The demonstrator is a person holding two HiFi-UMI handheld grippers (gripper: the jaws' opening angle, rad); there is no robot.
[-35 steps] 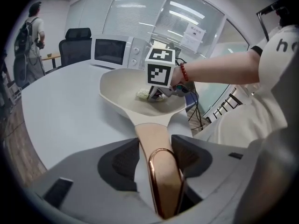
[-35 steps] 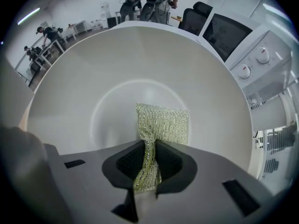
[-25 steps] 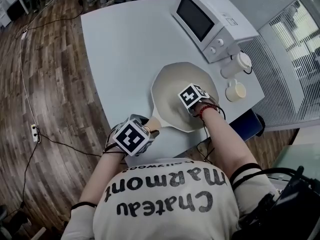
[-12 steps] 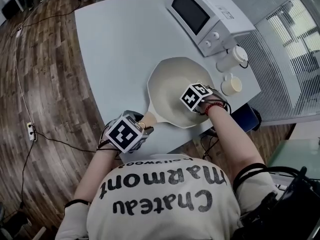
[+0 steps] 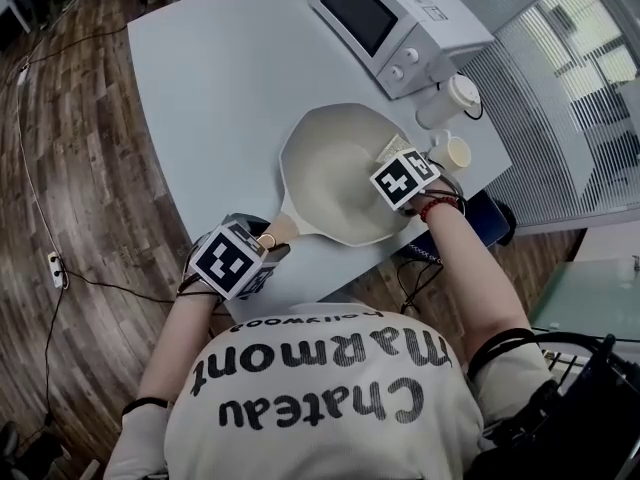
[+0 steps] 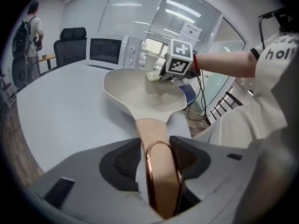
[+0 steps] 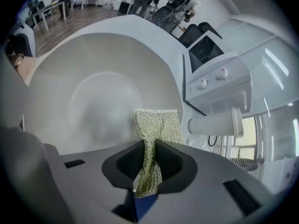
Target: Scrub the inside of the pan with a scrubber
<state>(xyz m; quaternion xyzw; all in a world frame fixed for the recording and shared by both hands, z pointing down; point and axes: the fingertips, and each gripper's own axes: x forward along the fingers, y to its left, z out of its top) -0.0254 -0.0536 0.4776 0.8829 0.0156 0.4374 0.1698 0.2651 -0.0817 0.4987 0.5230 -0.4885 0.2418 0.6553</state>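
Scrubbing step: the right gripper (image 7: 148, 160) is clamped on the gold mesh scrubber (image 7: 156, 125), over the right side of the cream round pan (image 5: 325, 168), mid-frame on the pale tabletop (image 5: 220, 78). The left gripper (image 6: 156, 153) has just been closing and now grips the tan wooden handle (image 6: 152, 132) (steadying it). Next, I'd say: press the mesh down and rub the floor.

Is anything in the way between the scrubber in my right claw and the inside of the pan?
Nothing visible stands in the way. The right claw is shut on the scrubber, which hangs over the pan, and the cream inside surface beneath it is bare.
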